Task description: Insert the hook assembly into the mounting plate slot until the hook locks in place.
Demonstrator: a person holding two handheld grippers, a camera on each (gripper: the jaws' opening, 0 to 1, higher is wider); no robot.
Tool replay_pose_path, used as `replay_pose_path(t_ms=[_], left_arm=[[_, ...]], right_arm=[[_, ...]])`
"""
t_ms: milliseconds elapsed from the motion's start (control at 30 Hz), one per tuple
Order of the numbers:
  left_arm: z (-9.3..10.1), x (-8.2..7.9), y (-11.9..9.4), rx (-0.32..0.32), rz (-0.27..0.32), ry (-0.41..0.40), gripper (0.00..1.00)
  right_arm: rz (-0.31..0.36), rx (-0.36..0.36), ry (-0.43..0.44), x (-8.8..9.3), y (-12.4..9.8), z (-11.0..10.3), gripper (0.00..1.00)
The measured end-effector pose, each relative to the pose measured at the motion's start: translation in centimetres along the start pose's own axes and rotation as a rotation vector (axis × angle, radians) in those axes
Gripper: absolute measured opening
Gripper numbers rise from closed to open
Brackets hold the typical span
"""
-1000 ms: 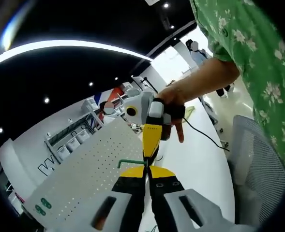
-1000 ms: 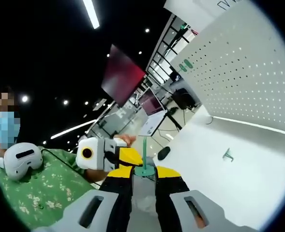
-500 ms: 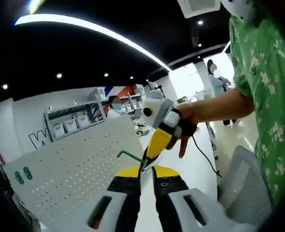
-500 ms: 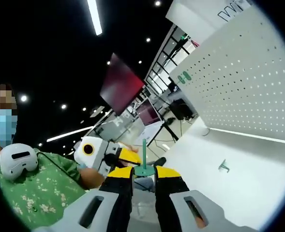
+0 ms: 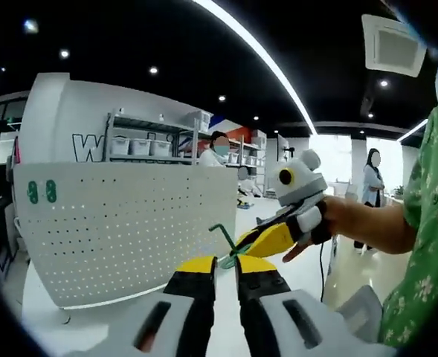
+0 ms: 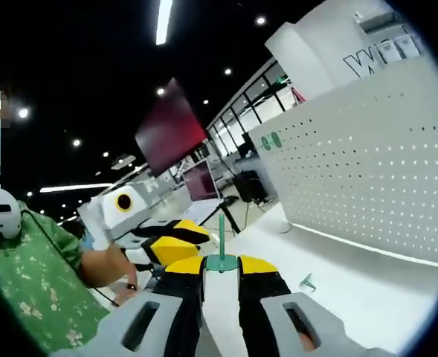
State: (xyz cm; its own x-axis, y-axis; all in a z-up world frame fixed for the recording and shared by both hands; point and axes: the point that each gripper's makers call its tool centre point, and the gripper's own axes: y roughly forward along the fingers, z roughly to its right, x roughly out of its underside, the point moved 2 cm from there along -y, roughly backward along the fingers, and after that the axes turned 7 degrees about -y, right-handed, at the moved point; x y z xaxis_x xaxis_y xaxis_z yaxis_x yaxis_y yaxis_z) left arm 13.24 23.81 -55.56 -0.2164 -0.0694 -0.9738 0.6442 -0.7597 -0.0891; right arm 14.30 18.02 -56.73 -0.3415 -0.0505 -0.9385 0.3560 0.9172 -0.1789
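Two grippers are up in the air over a white table [image 5: 40,297], and both are on the same little green hook assembly [image 5: 224,242].

Left gripper view, going left to right: the white pegboard mounting plate [image 5: 129,230] stands upright from about 9 o'clock across to the middle, with two green marks [image 5: 40,191] at its top left corner. Behind it is a wall with shelving and storage bins [image 5: 140,145], plus a few people further back. The left gripper [image 5: 226,262] rises from 6 o'clock, yellow-tipped jaws nearly together, and the bent green wire of the hook sits right at the tips. Can't really tell how hard it's pinching. The right gripper [image 5: 257,239] comes in from 3 o'clock, held by a hand [image 5: 330,223], and its yellow jaws meet the same wire. The hook is just in front of the plate's right edge, not in any hole as far as I can see. A green floral sleeve [image 5: 427,223] is at the far right.

Right gripper view: floral sleeve at 8 o'clock, then the left gripper [image 6: 175,242] with its yellow jaws at 9 o'clock. The right gripper [image 6: 220,266] has its jaws clamped on the hook's round green base [image 6: 221,262], stem pointing up. A second small green hook [image 6: 306,281] lies on the table at 4 o'clock. The pegboard fills the right side, 1 to 4 o'clock.
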Motion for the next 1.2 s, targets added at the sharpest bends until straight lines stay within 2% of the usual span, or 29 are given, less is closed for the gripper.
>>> replay_pose_path(t_ms=[167,267,400,467,533,833,967,1200], left_arm=[[-0.7,-0.8,0.7,-0.069,0.015,-0.028,0.09],[-1.1,-1.0,1.0,-0.116,0.004,-0.019,0.09],[-1.1,-1.2,1.5,-0.141,-0.002,-0.027,0.08],[-1.4,-1.2,1.6,-0.175,-0.007,-0.015,0.08],[-1.5,-1.5,1.6,-0.183,0.007,-0.025,0.08],[-2.1,-1.7,2.3,-0.237,0.022,-0.05,0.08],[-2.4,-1.7,2.4,-0.26,0.036,-0.055,0.06],[-2.7,-1.6,2.4,-0.27,0.025,-0.04,0.04]], right_arm=[[-0.006,0.085,-0.114,0.0,0.8,0.3,0.16],[-0.001,0.138,-0.178,-0.1,1.3,0.4,0.16],[0.008,0.187,-0.23,-0.3,1.8,0.5,0.16],[0.013,0.201,-0.251,-0.4,1.9,0.5,0.16],[0.016,0.215,-0.277,-0.5,2.1,0.5,0.16],[0.045,0.272,-0.309,-0.7,2.8,0.5,0.16],[0.042,0.321,-0.357,-0.7,3.1,0.6,0.16],[0.03,0.341,-0.389,-0.6,3.3,0.6,0.16]])
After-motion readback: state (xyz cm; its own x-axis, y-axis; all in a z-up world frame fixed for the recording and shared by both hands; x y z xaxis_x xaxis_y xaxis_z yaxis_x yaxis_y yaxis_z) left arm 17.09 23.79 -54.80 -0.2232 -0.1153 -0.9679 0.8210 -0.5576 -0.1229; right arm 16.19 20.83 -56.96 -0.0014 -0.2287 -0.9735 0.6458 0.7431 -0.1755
